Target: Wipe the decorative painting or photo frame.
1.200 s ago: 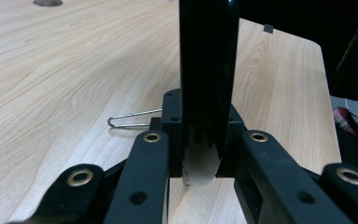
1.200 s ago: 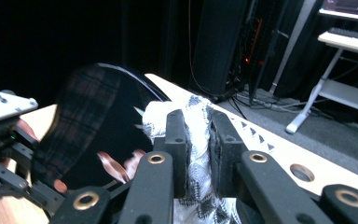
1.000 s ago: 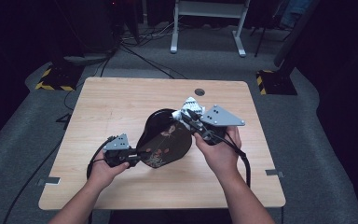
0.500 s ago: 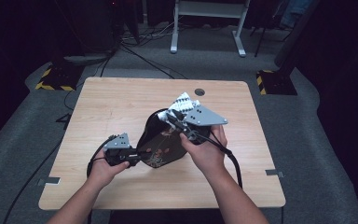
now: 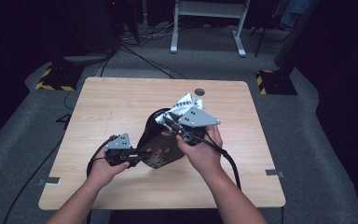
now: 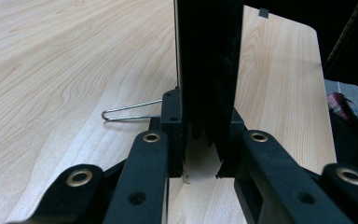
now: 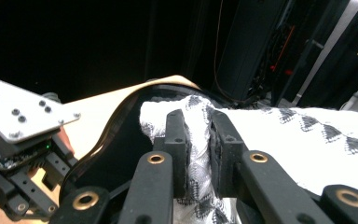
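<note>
Left hand (image 5: 103,169): coming in from the bottom edge of the high view, resting low on the wooden table (image 5: 116,105) and carrying the left gripper (image 5: 131,160).
Left gripper: its jaws are clamping narrow on the lower left edge of the black bag (image 5: 161,147); in the left gripper view that edge is standing between the jaws as a dark upright band (image 6: 208,70).
Wire clip (image 6: 130,111): lying flat on the wood just beside the left gripper's jaws, in the left gripper view.
Black bag: sitting near the middle of the table, between the two hands, mouth tilting up toward the right gripper.
Right gripper (image 5: 166,122): hanging over the bag's mouth, jaws pinching narrow on the white patterned cloth (image 5: 184,102).
White patterned cloth: bunching between the jaws in the right gripper view (image 7: 197,140), spreading out to the right above the bag's dark rim (image 7: 116,122).
Right hand (image 5: 204,148): gripping from behind, cable trailing back toward the near edge.
</note>
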